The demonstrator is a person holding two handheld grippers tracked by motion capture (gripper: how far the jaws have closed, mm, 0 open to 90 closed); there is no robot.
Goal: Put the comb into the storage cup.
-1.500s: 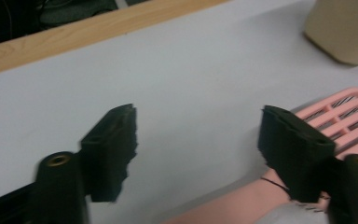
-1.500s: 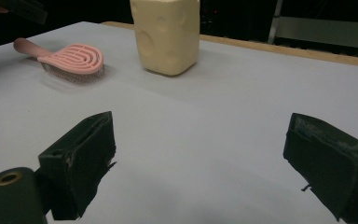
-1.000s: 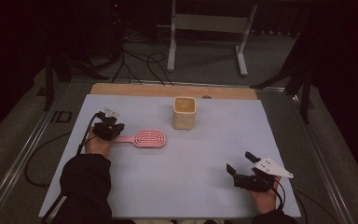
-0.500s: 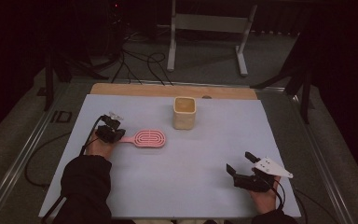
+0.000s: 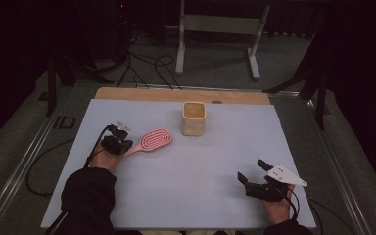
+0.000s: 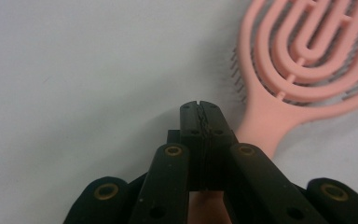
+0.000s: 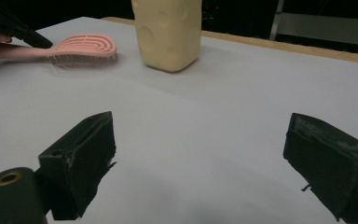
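Left tool point(image 6: 200, 108) clamped on handle of pink looped plastic hairbrush point(image 5: 152, 139), lying on pale grey surface point(image 5: 186, 186) beside cream square cup point(image 5: 194, 118); right tool point(image 5: 254, 171) wide open, empty (best lifted level, grip firm).

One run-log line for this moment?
left tool: shut, on brush handle | pink brush: flat on table | right tool: open, idle

Open mat point(image 5: 196, 171) between hands, cream cup point(image 5: 194, 118) blocking far centre
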